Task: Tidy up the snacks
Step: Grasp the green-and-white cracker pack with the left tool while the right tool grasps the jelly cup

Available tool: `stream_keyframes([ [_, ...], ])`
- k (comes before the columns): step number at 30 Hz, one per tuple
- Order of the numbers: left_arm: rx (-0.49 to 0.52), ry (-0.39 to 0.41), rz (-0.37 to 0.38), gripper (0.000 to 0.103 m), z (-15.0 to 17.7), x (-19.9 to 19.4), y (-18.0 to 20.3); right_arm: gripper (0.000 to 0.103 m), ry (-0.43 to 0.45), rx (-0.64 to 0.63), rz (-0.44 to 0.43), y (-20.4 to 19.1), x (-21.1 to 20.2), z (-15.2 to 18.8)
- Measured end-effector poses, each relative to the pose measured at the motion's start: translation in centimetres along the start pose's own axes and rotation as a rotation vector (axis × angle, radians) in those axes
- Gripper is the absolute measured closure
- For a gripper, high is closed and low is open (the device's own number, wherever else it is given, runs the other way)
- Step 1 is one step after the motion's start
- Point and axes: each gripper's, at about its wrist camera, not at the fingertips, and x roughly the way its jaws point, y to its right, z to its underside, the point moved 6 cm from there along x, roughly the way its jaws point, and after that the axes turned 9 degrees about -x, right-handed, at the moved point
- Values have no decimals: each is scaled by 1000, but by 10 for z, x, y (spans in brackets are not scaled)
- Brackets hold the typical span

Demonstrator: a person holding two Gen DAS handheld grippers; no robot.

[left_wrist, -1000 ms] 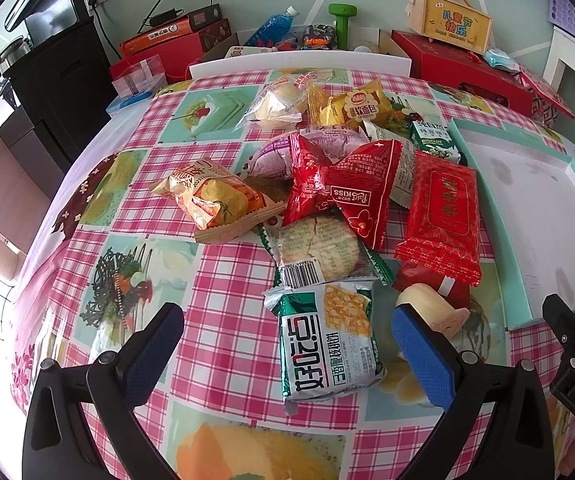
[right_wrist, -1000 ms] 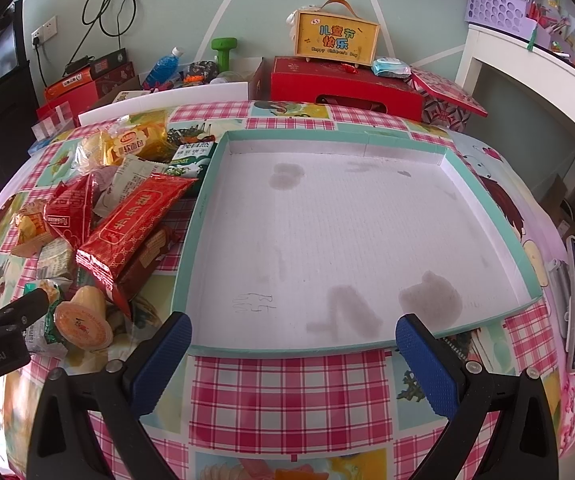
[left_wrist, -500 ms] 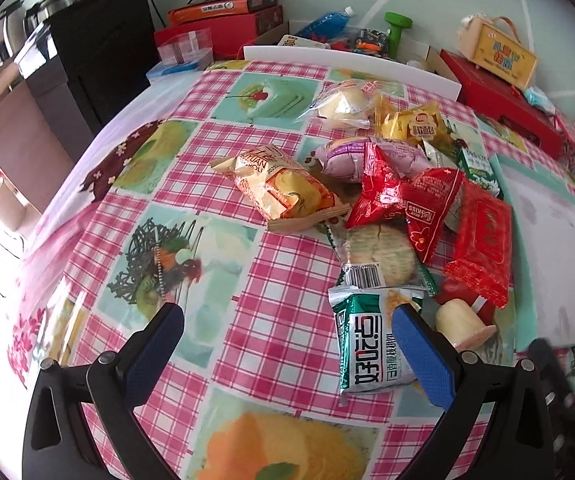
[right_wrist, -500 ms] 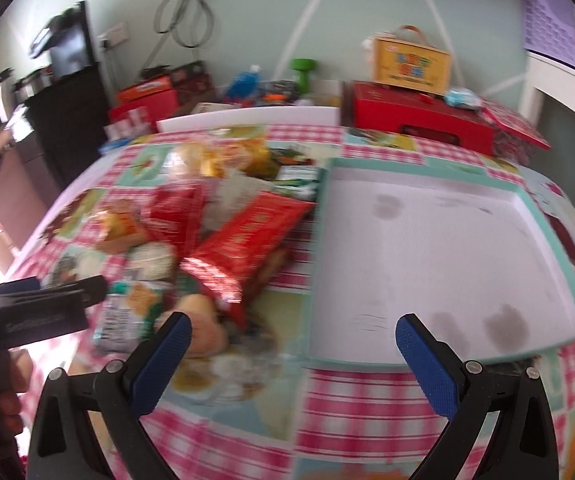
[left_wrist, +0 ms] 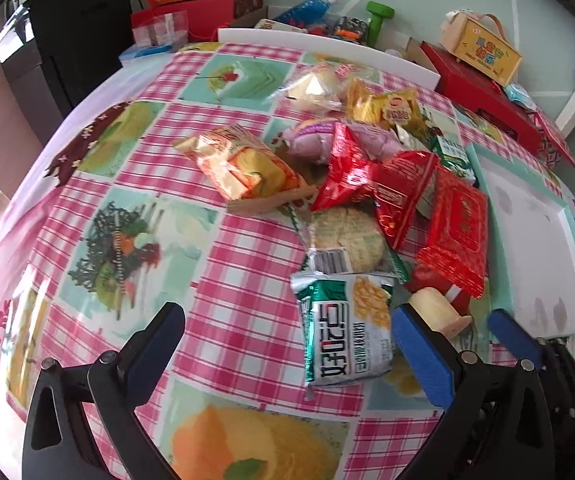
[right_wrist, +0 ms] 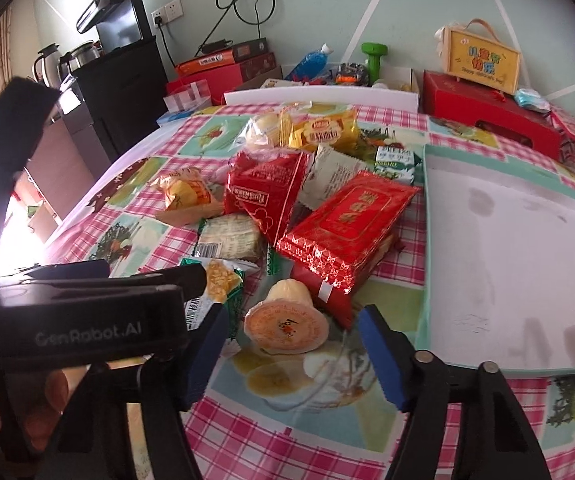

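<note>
**A:** Status, big to small?

**B:** Table (left_wrist: 135, 208) with pink plaid cloth. On its right side the white tray (right_wrist: 503, 280) with a teal rim, nothing in it. The snack pile sits just left of the tray, none of it inside.

**A:** Pile contents?

**B:** Red foil pack (right_wrist: 347, 224) with gold print on top, leaning over the others, nearest the tray. Red pouch (right_wrist: 267, 196) beside it. Orange bag (left_wrist: 243, 164) at the left edge of the pile. Green corn snack pack (left_wrist: 347, 336) at the near edge, a clear biscuit pack (left_wrist: 343, 240) just behind it. Yellow packs and a purple bag further back.

**A:** Right gripper?

**B:** Right gripper (right_wrist: 287, 360) is angled down over the jelly cup (right_wrist: 287, 320), which lies on its side just below the red foil pack. Jaws are closing, cup is between them, pads not touching it that I can see.

**A:** Left?

**B:** Left gripper (left_wrist: 287, 352) hovers over the near edge of the pile, jaws spread wide, nothing gripped. The corn pack lies between its fingers in that view. Its right finger (left_wrist: 423, 356) sits just beside the jelly cup (left_wrist: 435, 312). The right gripper's blue pad (left_wrist: 511, 332) shows on the cup's other side.
</note>
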Motion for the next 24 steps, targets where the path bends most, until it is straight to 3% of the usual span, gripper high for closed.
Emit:
stream_keyframes([
  [9,37,-47,62,20,7,16,17,49,-17,-6,-21,-5,12,2],
  [16,53,-63,62,21,8,30,22,49,-49,-1,-8,-3,20,6],
  [20,47,-47,47,38,4,31,21,49,-43,-4,-5,-2,19,6],
  [24,31,-44,56,40,2,29,13,49,-39,-2,0,-1,19,6],
])
